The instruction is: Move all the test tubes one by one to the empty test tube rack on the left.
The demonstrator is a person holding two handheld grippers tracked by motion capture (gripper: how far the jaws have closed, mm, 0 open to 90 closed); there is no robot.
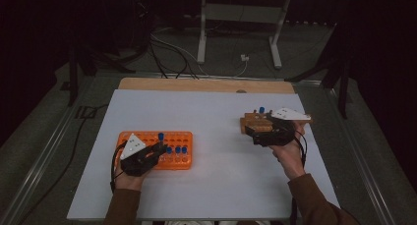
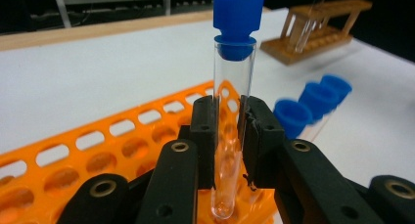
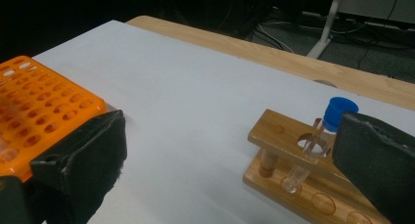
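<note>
Working over a pale grey sheet on a wooden surface [image 1: 206, 84], I have a dark room around me, with cables on the floor and a white metal stand [image 1: 238, 26] beyond the far edge. My landmark is the orange rack [image 1: 173, 137], lying near the left front of the sheet. My left gripper [image 2: 227, 136] has its fingers clamped on a clear tube with a blue cap [image 2: 234, 101], upright over the rack, its rounded bottom down among the holes. Just right of it in the left gripper view stand more blue-capped tubes [image 2: 311, 109], blurred. Well to the right of the orange rack sits a wooden rack [image 3: 303, 170]; my right gripper [image 1: 268, 131] hovers at it with fingers spread wide apart, nothing between the pads. The right gripper view shows one blue-capped tube [image 3: 318, 141] leaning in a hole of the wooden rack, its glass too small to make out from the high view.
</note>
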